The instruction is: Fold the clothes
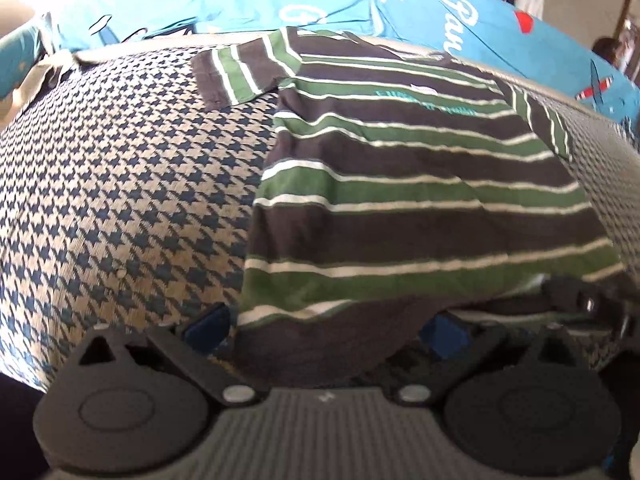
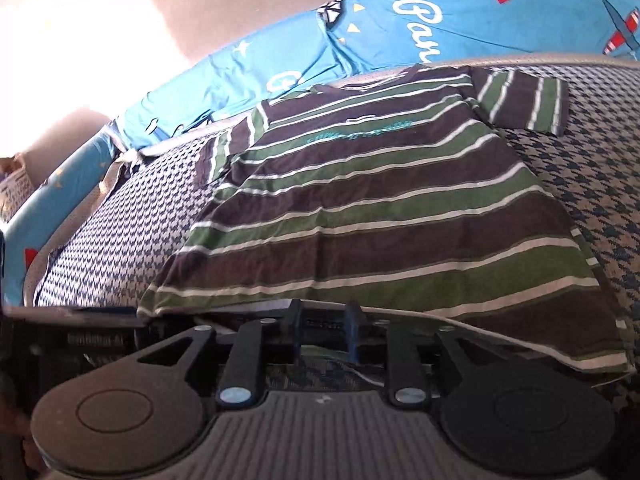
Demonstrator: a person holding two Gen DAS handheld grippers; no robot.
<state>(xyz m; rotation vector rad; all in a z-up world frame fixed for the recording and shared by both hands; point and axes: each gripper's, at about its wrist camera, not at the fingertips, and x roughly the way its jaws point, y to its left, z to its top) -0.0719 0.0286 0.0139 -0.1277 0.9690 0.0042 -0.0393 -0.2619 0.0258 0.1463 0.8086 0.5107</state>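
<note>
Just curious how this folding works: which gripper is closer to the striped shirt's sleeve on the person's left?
Left. The left gripper sits at the hem's left corner, on the same side as that sleeve; the right gripper is farther right along the hem.

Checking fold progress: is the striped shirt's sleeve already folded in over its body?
No: in the right wrist view the striped shirt lies spread flat and its sleeve sticks out sideways onto the houndstooth cover.

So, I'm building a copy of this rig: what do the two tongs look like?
Both match. The left tongs and right tongs have black linkage arms with silver pivot pins, blue finger pads, two round black discs and a grey ribbed body between them. No cables or sleeves show.
</note>
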